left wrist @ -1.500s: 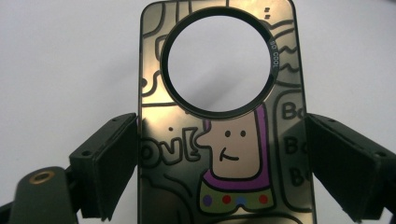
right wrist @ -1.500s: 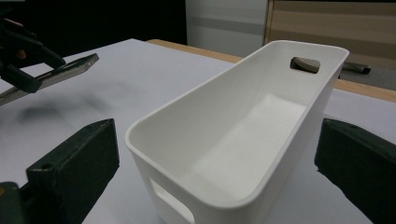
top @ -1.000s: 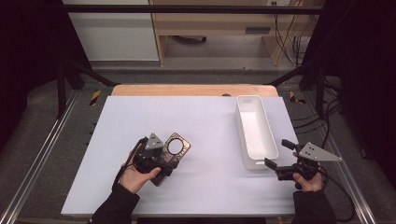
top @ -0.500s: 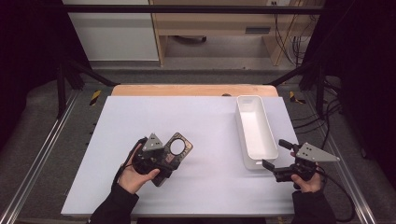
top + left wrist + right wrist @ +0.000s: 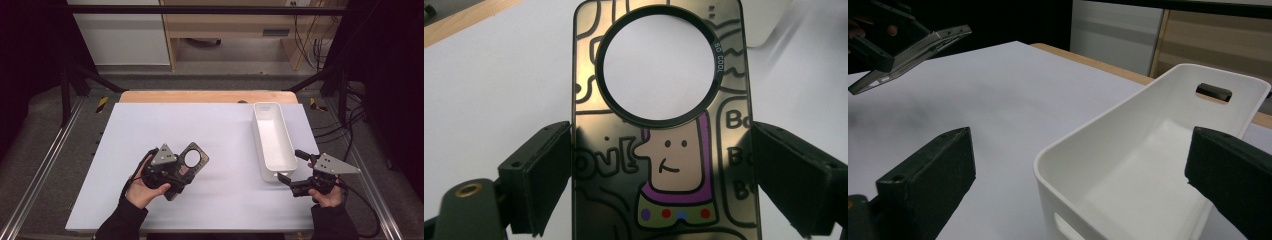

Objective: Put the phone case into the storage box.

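A phone case (image 5: pixel 659 150) with a cartoon print and a round cutout sits clenched between the jaws of the left gripper (image 5: pixel 172 170), lifted over the white table (image 5: pixel 220 130) with bare surface from 9 to 3 o'clock. Its lower end is cut off. At 3 o'clock, the right gripper (image 5: pixel 292 167), jaws spread, flanks the near end of a white bin (image 5: pixel 272 137).

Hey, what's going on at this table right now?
A person is working with a hand-held gripper in each hand. The left gripper has its jaws closed on the sides of a cartoon-printed phone case with a round cutout, holding it just above the white table. The right gripper waits with jaws open at the near end of an empty white bin, on the table's right side. The case is not in the bin yet.
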Demonstrator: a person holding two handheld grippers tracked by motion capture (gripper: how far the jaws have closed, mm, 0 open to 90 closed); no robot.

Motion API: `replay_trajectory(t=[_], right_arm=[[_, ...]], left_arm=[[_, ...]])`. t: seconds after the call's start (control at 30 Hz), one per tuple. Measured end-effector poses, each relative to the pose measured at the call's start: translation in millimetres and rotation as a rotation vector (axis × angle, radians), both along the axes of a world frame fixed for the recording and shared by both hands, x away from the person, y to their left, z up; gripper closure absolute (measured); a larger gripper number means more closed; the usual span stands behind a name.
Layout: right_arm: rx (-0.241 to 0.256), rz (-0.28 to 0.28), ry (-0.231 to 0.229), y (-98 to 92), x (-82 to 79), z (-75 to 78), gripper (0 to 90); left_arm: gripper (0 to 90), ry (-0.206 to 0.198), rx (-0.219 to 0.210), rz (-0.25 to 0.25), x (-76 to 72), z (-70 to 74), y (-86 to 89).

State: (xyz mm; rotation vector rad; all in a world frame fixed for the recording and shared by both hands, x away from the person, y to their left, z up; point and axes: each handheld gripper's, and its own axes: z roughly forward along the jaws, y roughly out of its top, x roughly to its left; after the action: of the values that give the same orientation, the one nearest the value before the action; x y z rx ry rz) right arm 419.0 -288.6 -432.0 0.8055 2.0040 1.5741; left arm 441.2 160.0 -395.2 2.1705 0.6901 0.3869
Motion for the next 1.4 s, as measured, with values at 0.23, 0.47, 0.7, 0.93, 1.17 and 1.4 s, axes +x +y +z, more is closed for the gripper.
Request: replay_trajectory(t=[0.23,0.47,0.7,0.93,1.17,1.4], right_arm=[[-0.014,0.022,-0.002,6.5,-1.6,2.3,0.3],[-0.027,0.049,-0.006,13.0,-2.2,4.1,0.3],[-0.052,0.079,0.001,21.6,-1.8,4.4,0.3],[-0.077,0.118,-0.003,31.6,-2.3,7.2,0.3],[-0.104,0.158,-0.015,41.8,-4.0,14.5,0.3],[-0.126,0.2,-0.022,53.8,-4.6,19.2,0.4]], left_arm=[[11.7,-0.003,-0.001,-0.024,-2.4,1.1,-2.9],[11.7,-0.001,-0.008,-0.059,-5.2,2.9,-7.0],[11.6,0.0,0.006,-0.105,-6.5,2.2,-13.5],[11.7,-0.001,0.02,-0.16,-5.9,3.1,-18.3],[11.7,-0.002,0.03,-0.21,-5.5,3.8,-24.3],[11.7,0.0,0.032,-0.247,-7.8,3.4,-28.7]])
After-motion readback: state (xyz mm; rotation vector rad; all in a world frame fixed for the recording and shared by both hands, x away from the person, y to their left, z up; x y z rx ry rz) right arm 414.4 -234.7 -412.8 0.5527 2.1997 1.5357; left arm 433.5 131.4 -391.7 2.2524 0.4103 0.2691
